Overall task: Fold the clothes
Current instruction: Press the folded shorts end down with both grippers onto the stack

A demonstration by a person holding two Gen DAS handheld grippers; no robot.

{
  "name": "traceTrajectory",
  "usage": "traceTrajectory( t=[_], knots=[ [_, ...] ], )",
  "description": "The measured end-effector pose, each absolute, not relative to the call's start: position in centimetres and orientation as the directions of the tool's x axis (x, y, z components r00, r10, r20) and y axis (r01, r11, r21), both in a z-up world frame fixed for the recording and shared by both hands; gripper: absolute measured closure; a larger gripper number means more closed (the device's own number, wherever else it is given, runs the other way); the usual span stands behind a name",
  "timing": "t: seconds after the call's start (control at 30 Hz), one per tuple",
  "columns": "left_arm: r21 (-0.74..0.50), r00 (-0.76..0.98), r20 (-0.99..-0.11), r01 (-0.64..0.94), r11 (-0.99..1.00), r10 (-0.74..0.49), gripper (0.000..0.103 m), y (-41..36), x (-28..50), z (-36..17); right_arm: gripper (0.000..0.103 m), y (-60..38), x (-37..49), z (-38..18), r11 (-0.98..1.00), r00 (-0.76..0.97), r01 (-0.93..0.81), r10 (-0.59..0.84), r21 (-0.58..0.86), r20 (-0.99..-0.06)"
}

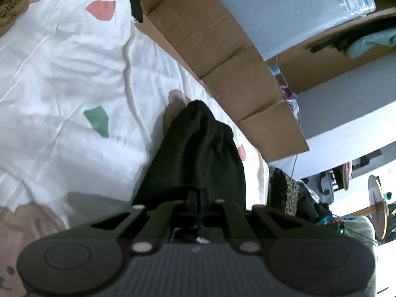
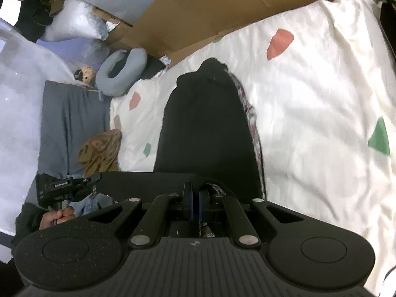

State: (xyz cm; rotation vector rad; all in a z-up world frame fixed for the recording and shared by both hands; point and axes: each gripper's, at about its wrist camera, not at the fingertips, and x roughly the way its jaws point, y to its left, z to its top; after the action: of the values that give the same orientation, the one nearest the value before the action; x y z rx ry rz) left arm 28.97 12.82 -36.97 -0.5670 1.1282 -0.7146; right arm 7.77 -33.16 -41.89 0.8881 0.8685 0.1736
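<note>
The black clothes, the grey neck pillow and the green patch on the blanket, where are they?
black clothes (image 2: 208, 123): right wrist view, middle of the dark fabric hanging from the fingers.
grey neck pillow (image 2: 123, 66): right wrist view, its curved right side.
green patch (image 1: 97, 121): left wrist view, middle of the patch.

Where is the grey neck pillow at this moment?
In the right wrist view, the grey neck pillow lies at upper left, off the white bedsheet's corner, beside the cardboard and above the grey cushion.
</note>
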Motion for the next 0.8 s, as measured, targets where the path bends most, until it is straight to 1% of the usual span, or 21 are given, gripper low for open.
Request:
traceTrajectory(
  t=[0.37, 0.8],
  knots=[
    [-0.703, 0.277, -0.618, 0.224, 0.675, -0.736, 0.101, 11.8, 31.6, -38.1, 0.1, -34.4, 11.1, -42.8, 0.666, 0.663, 0.231, 0.425, 0.709, -0.615],
    [-0.674, 0.269, -0.657, 0.206, 0.709, -0.704, 0.101, 10.9, 34.7, -41.7, 0.1, -35.9, 14.5, -45.9, 0.67, 0.652, 0.272, 0.399, 0.69, -0.645]
  ],
)
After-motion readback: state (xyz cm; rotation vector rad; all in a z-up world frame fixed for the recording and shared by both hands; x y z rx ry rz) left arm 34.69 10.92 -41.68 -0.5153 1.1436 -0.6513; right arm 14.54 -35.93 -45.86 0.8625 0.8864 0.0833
